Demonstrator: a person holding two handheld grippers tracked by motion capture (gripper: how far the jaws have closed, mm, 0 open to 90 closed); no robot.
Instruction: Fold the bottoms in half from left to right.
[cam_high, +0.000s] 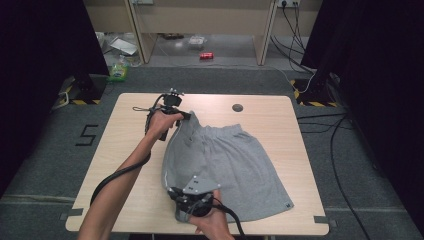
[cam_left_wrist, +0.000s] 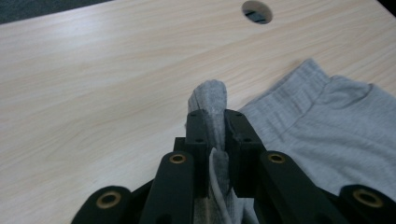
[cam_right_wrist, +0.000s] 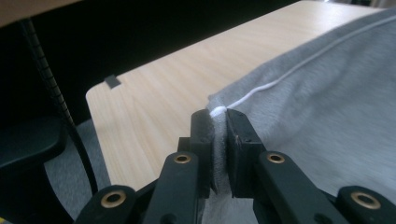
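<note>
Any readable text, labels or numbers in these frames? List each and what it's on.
"5": black mark on the grey floor left of the table.
Small dark tag on the hem corner of the grey shorts: too small to read.
Red can on the floor beyond the table: print too small to read.
Green packet on the floor at far left: print blurred.
Nothing readable in either gripper view.

Wooden table (cam_high: 130, 150), red can (cam_high: 206, 55), green bottle (cam_high: 118, 70)

Even overhead light, dark surrounds; near tongs soft-focus, no glare.
</note>
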